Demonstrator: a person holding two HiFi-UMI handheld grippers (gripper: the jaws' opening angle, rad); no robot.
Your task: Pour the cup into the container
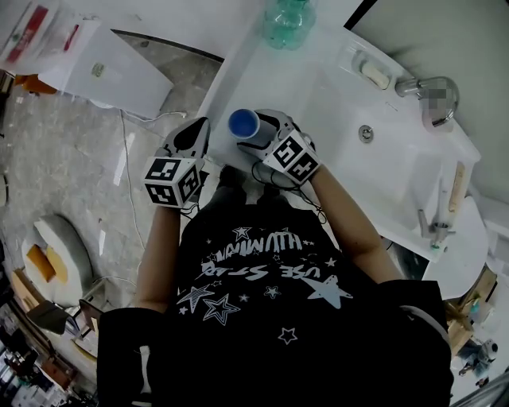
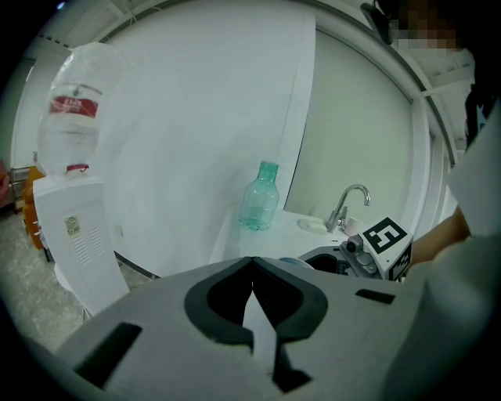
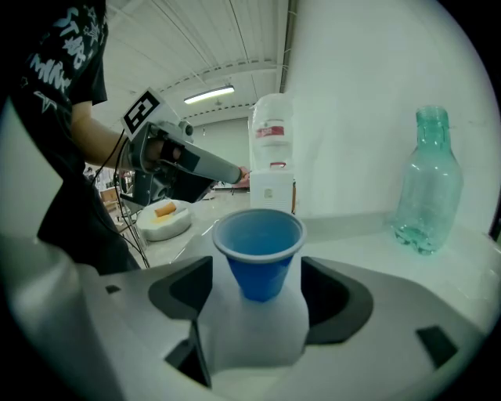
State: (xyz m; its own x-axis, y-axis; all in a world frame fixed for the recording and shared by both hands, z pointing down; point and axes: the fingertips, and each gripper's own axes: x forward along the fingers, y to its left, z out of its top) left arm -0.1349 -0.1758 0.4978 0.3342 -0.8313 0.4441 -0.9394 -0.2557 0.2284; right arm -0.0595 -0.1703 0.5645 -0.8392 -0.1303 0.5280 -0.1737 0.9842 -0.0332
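A blue plastic cup (image 1: 244,123) stands upright on the white counter (image 1: 318,87) near its front left corner. In the right gripper view the cup (image 3: 258,251) looks empty. It sits between the jaws of my right gripper (image 3: 258,274), with a gap on each side, so the pads do not press it. In the head view the right gripper (image 1: 258,129) is right behind the cup. My left gripper (image 1: 195,131) hangs off the counter's left edge; its jaws (image 2: 252,266) meet with nothing between them. A clear green bottle (image 1: 286,20) (image 3: 427,188) stands at the counter's far end.
A sink basin (image 1: 382,159) with a faucet (image 1: 421,86) and a soap dish (image 1: 374,73) lies right of the cup. A white water dispenser (image 1: 87,63) stands on the floor at the left. A round white base (image 1: 56,246) and cables lie on the floor.
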